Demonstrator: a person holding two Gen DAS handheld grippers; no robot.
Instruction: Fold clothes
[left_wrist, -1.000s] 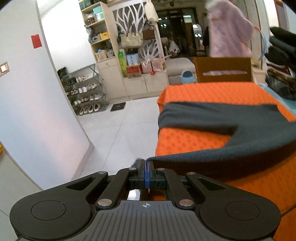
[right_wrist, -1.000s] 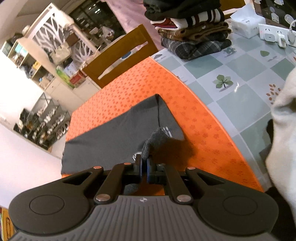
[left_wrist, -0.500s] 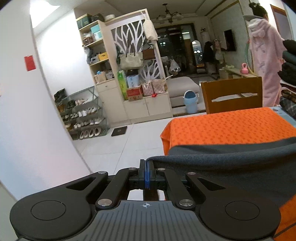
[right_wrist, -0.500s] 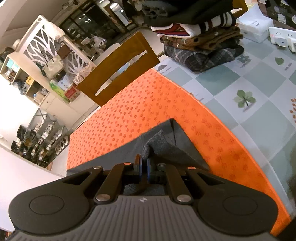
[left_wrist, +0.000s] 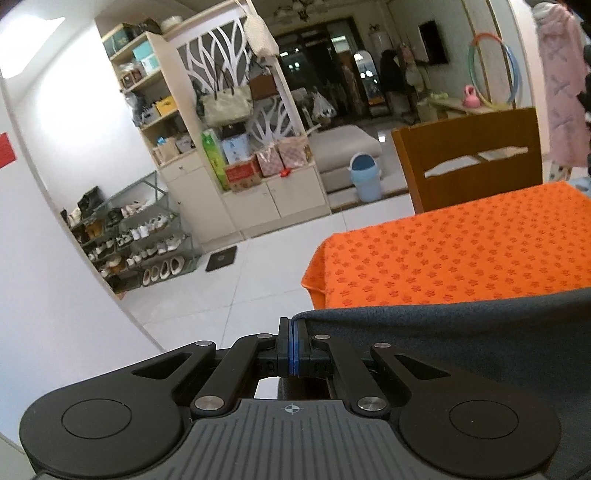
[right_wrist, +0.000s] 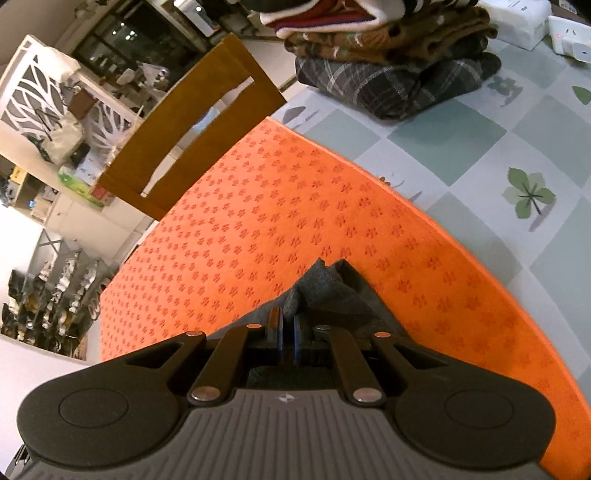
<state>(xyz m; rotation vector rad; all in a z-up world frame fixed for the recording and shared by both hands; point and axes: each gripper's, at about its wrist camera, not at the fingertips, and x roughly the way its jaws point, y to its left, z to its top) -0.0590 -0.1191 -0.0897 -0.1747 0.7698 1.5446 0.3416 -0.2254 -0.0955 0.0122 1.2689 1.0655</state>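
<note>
A dark grey garment (left_wrist: 461, 332) hangs stretched to the right from my left gripper (left_wrist: 291, 325), which is shut on its edge above the near end of the orange mat (left_wrist: 443, 251). My right gripper (right_wrist: 288, 317) is shut on another bunched corner of the grey garment (right_wrist: 325, 288), held over the orange mat (right_wrist: 258, 221). Most of the garment is hidden below both grippers.
A wooden chair (left_wrist: 469, 158) stands at the mat's far side. A stack of folded clothes (right_wrist: 391, 62) sits on the leaf-patterned tablecloth (right_wrist: 480, 147) beyond the mat. A shelf unit (left_wrist: 221, 147) and shoe rack (left_wrist: 129, 236) stand across the white floor.
Both grippers have lifted and pulled the grey garment back toward me. It has come up off the mat, leaving the orange surface bare ahead.
</note>
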